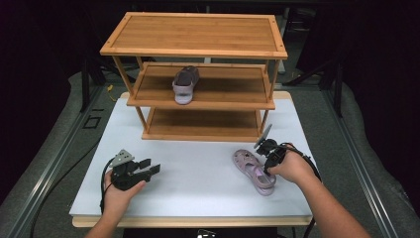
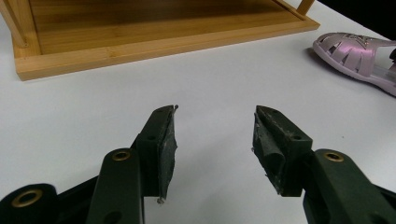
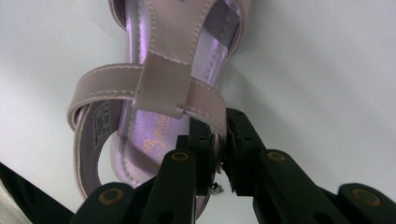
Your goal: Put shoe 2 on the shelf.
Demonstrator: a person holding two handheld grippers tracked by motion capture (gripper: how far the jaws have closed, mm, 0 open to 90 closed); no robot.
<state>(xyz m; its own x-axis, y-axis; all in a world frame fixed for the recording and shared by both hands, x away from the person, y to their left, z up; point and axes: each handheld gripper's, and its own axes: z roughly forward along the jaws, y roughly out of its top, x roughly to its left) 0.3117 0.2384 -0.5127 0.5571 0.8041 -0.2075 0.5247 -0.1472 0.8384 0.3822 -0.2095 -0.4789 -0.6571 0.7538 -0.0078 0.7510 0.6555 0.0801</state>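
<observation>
While the left claw (image 1: 150, 168) gapes idle, the right claw (image 3: 223, 140) pinches the sandal's (image 3: 154, 93) heel strap.

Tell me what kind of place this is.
Probably a lab or recording setup, not a home: a bamboo shoe rack stands on a white table, dark curtains surround it, and handheld grippers handle a pink sandal.

Left gripper (image 1: 148, 169) just sits low in the left hand (image 1: 120, 191), jaws wide apart with nothing between them. Right gripper (image 1: 270, 157) points down, jaws pinched nearly together.
</observation>
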